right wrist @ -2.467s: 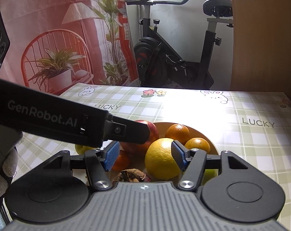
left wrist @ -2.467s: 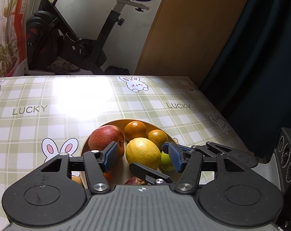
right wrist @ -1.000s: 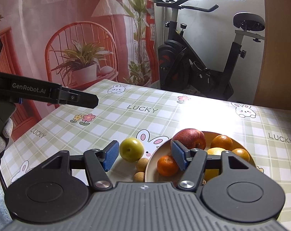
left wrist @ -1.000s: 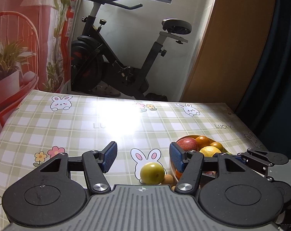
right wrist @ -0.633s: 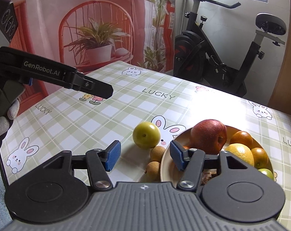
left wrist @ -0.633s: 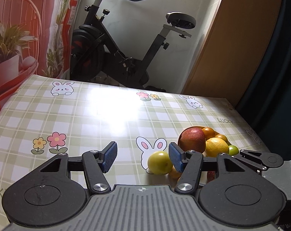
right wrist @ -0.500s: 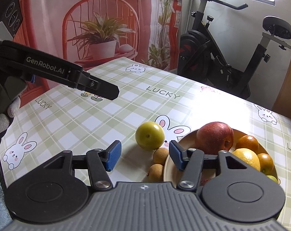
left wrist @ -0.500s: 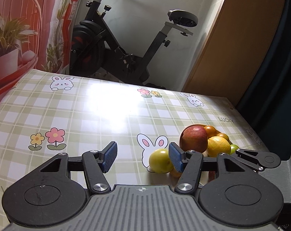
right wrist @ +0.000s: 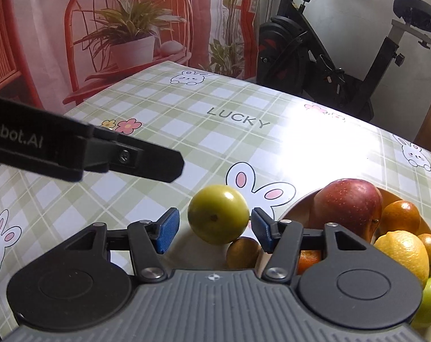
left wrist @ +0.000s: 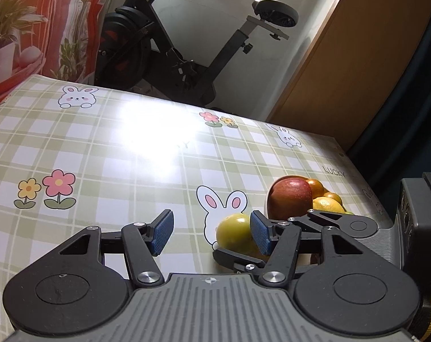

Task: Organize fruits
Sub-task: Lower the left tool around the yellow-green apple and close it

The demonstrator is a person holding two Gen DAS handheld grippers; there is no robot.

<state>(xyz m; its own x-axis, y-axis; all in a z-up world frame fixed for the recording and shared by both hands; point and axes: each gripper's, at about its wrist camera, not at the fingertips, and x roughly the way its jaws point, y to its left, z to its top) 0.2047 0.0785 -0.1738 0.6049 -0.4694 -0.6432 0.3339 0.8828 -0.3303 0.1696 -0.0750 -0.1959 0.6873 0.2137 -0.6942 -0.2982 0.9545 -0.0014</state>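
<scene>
A yellow-green round fruit lies on the checked tablecloth just left of the fruit bowl. My right gripper is open, its blue pads on either side of that fruit with small gaps. A small brown fruit sits beside it, against the bowl. The bowl holds a red apple, oranges, a lemon and a green fruit. My left gripper is open and empty, low over the cloth, with the yellow-green fruit just beyond its right pad. The right gripper's fingers frame that fruit.
The table carries rabbit, flower and LUCKY prints, with a bright glare at its middle. An exercise bike stands behind the far edge, beside a wooden panel. A printed curtain hangs at the left. The left gripper's finger reaches in over the cloth.
My right gripper has come in lower, and the yellow-green fruit now lies between its pads. The left gripper has dropped closer to the cloth and the fruit. Both stay open.
</scene>
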